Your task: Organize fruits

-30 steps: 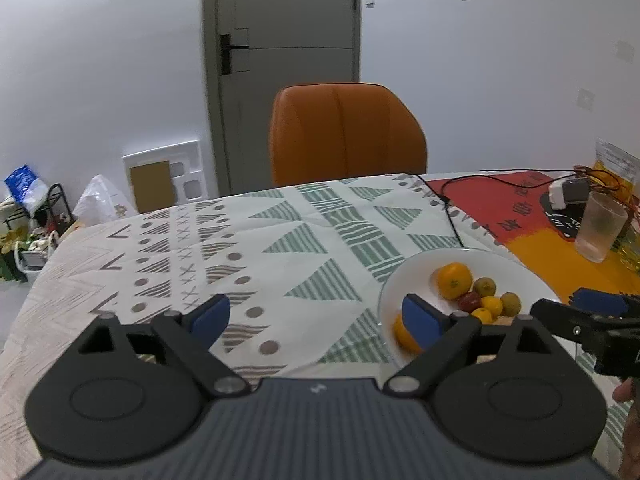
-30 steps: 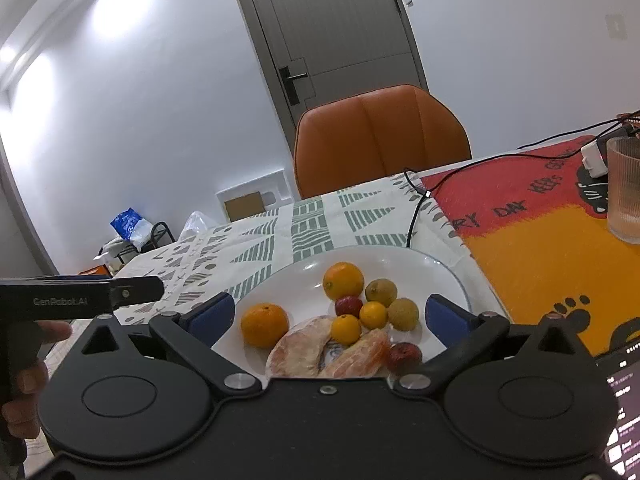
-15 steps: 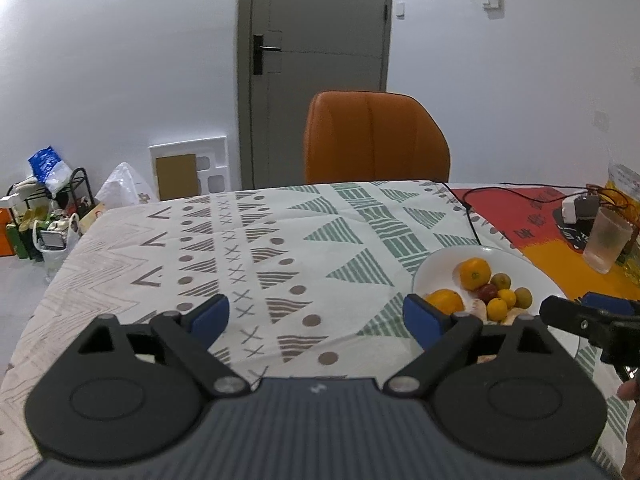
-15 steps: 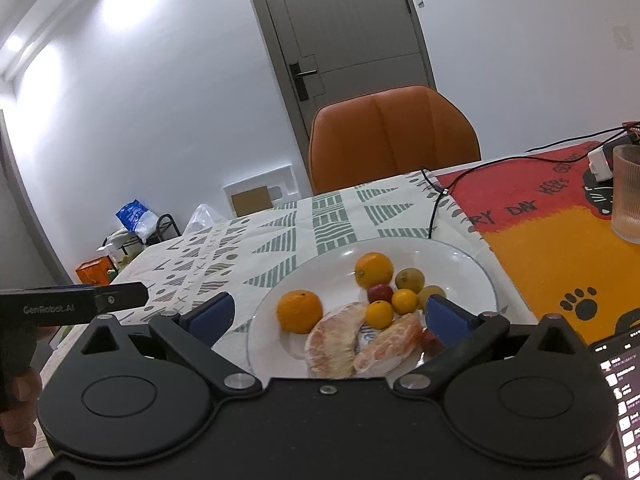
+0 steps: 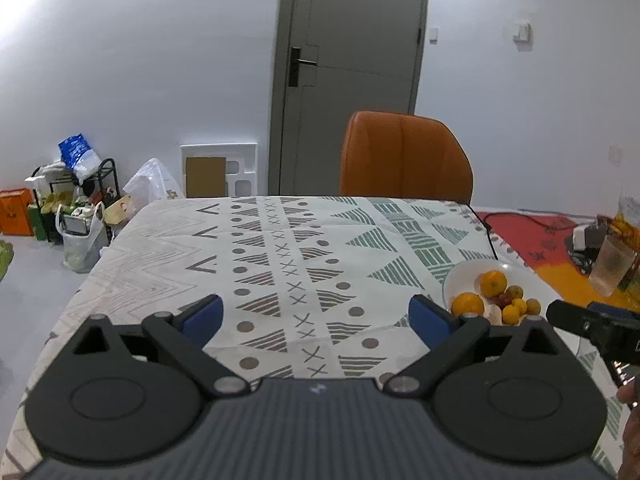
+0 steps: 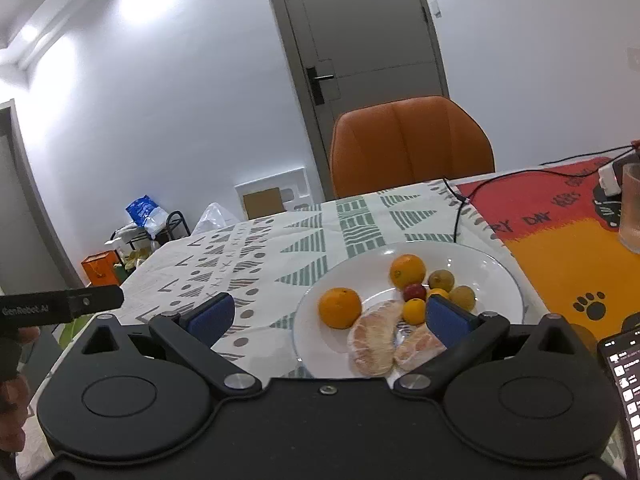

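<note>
A white plate (image 6: 496, 276) on the patterned tablecloth holds two oranges (image 6: 340, 307), two peeled pomelo segments (image 6: 374, 338), a small red fruit (image 6: 414, 291) and several small yellow and green fruits. My right gripper (image 6: 328, 318) is open and empty, low over the plate's near edge, with the near orange between its jaws' line. My left gripper (image 5: 316, 316) is open and empty over bare tablecloth, left of the plate (image 5: 456, 280). The right gripper's body shows at the right edge of the left wrist view (image 5: 592, 326).
An orange chair (image 5: 404, 156) stands at the table's far side. A black cable (image 6: 460, 204) runs across the cloth behind the plate. A plastic cup (image 6: 632, 208) stands on the red and orange mat (image 6: 560, 232). A phone (image 6: 624, 376) lies at near right.
Both grippers have drawn back and to the left. The plate has shifted right in both views and looks smaller in the left wrist view. The fruits have not moved.
</note>
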The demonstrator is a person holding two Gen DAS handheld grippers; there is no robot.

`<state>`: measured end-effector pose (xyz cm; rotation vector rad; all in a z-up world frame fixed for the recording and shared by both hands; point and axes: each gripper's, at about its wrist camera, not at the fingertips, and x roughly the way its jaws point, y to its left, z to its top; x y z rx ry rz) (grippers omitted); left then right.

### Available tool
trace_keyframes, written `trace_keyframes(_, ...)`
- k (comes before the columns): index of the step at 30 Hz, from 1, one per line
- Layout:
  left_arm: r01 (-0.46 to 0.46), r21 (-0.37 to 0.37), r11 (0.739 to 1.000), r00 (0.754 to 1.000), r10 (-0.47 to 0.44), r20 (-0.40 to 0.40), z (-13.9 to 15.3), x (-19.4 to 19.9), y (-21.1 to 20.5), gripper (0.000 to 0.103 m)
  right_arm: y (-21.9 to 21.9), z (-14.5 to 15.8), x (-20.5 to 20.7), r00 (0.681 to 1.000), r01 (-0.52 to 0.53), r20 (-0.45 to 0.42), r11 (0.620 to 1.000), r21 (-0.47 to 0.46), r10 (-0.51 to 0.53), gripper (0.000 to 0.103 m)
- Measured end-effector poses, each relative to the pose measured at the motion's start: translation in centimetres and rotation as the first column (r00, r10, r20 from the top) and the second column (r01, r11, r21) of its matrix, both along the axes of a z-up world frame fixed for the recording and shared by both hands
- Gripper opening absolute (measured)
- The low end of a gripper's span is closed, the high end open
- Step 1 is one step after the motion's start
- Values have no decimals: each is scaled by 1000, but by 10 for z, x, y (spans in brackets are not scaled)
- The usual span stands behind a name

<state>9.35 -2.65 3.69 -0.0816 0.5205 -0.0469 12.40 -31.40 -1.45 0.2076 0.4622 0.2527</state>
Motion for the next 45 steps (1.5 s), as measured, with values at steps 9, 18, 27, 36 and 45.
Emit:
trace_keyframes(9,-58,-11,998,998,58,7,5,-27,20,99,15,9,-14,1000,-28,5,999,-19,28,103)
trace_keyframes(18,-70,0,998,998,70,3,7,-49,31,99,22,14,-29,999,-53,8,998,-27,53,103)
trace_keyframes(27,-53,-2,999,999,53,4,8,-62,34,103,24,16,-43,997,-82,11,996,-24,83,103)
trace_keyframes(36,-62,5,998,998,62,-12,4,-73,38,103,23,11,-54,995,-98,-6,995,-18,98,103)
trace_keyframes(45,-69,-16,997,997,68,-24,-1,-79,42,103,25,5,-62,993,-113,-28,993,-36,112,103)
